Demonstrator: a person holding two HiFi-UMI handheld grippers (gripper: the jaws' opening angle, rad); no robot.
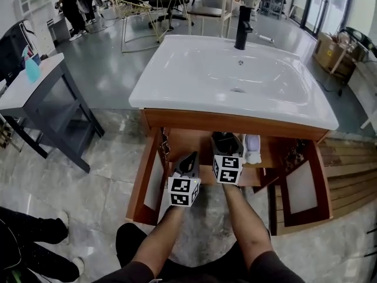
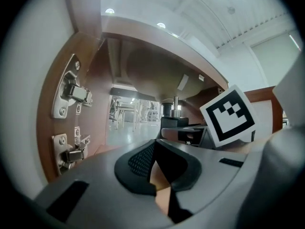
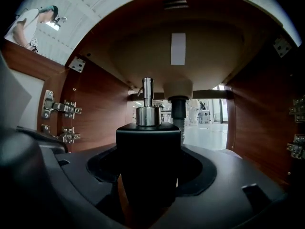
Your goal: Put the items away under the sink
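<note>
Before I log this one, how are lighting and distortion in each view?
Head view: even light, sink bright but not blown, edges bowed. Left gripper view: strong fisheye, black corners, bright ceiling. Right gripper view: dim cabinet, black dispenser backlit, detail lost.

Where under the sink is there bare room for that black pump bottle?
Free: the wooden cabinet floor between the left hinged wall and the black pump bottle in the right gripper. Crowded: the right side, by the white container.

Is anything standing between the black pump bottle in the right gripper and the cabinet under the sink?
Nothing visible blocks it. The black pump bottle is at the mouth of the open cabinet; only the drain pipe stands behind it, and a white item sits to its right.
</note>
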